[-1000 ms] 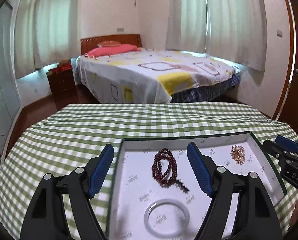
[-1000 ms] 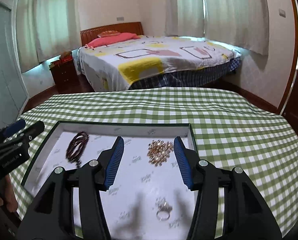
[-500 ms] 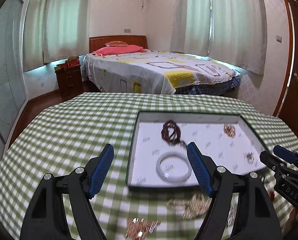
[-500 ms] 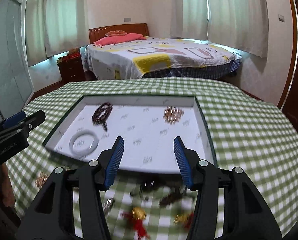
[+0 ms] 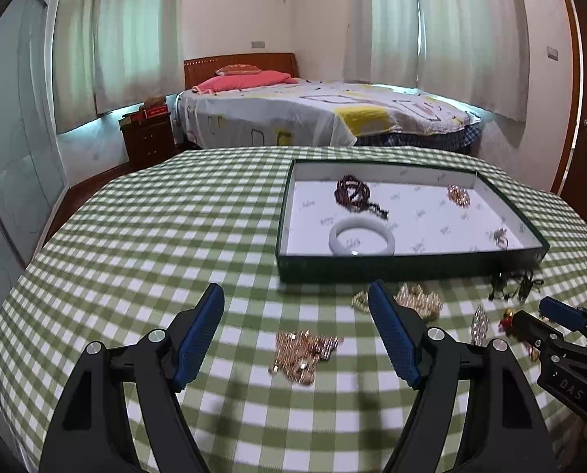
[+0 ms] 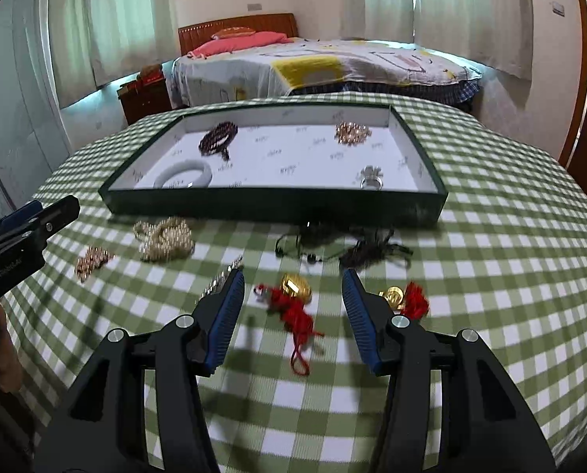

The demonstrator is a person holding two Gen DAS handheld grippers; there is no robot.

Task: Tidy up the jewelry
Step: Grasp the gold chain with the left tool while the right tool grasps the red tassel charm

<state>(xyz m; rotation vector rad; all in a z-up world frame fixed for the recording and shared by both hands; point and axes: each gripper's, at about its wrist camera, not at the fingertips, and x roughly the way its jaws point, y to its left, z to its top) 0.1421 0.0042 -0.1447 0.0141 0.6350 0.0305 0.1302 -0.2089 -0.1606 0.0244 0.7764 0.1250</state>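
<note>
Lying on the green checked tablecloth (image 5: 143, 236), a shallow dark tray (image 6: 270, 205) is seen holding a white bangle (image 6: 183, 175), dark beads (image 6: 217, 142), a gold cluster (image 6: 352, 133) and a ring (image 6: 371, 181). Loose jewelry is scattered just in front of the tray. Left gripper (image 5: 296, 325) and right gripper (image 6: 292, 300) are observed with jaws apart, nothing held, hovering in front of the tray.

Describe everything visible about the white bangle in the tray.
The white bangle is a thick, smooth, closed ring, pale and glossy like jade or glass. It lies flat on the white printed liner in the near-left corner of the green tray, close to the front wall. The dark bead bracelet lies just behind it; whether they touch is unclear. No gripper touches it.
</note>
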